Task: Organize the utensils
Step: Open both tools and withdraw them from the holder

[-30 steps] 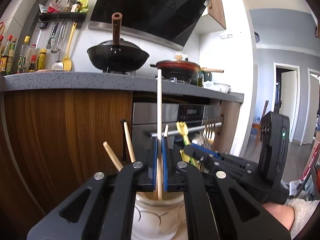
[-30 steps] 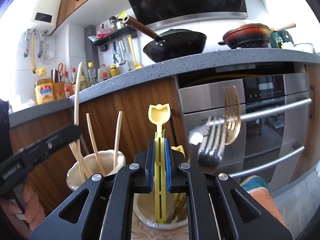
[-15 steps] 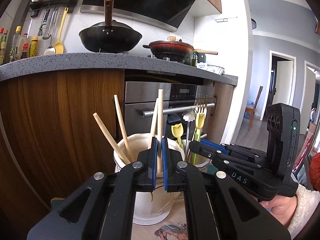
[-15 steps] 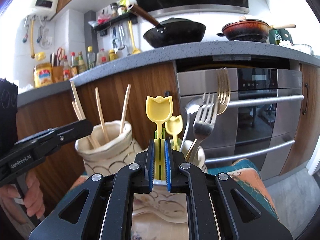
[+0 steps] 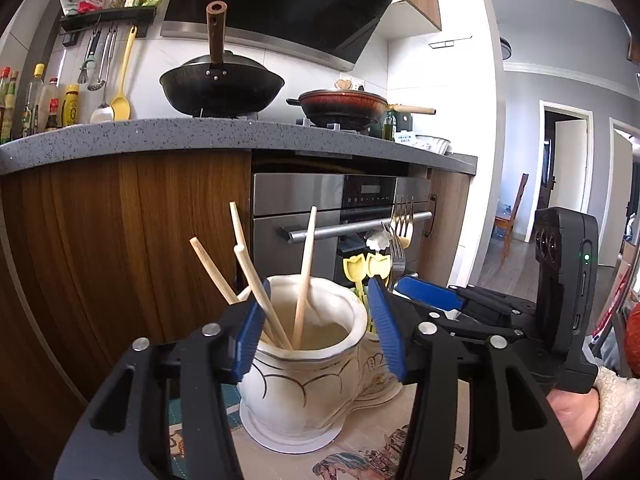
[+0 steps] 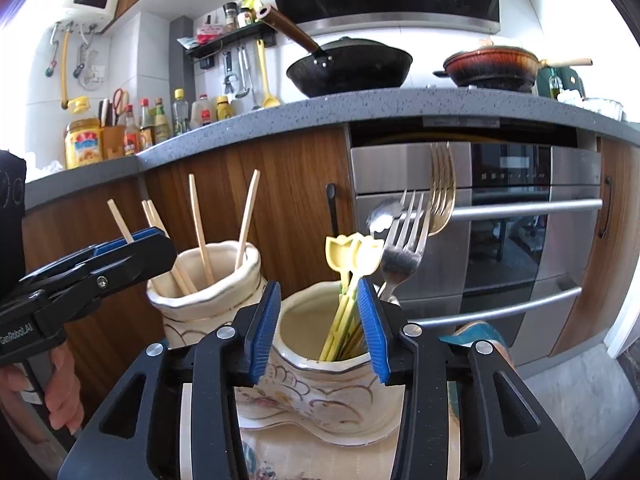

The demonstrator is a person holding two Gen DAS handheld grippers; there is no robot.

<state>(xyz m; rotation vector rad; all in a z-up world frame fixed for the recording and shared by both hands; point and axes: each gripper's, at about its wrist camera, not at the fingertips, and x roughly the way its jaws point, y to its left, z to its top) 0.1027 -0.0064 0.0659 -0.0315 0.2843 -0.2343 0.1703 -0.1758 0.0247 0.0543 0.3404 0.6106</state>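
Standing in the left cream jar (image 5: 304, 368), wooden chopsticks (image 5: 302, 276) lean against its rim, while yellow tulip picks (image 6: 352, 256) and forks (image 6: 404, 248) fill the right jar (image 6: 320, 376). Both the left tool (image 5: 318, 328) and right tool (image 6: 318, 332) gape wide, holding nothing, each straddling its own jar.

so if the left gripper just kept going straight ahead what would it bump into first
Probably the cream jar holding the chopsticks: its mouth sits right between the open left gripper pads. Depth is unclear, so the leaning chopsticks might touch first.

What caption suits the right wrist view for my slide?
Right gripper, jaws open, above the ceramic holder containing yellow tulip picks and forks.
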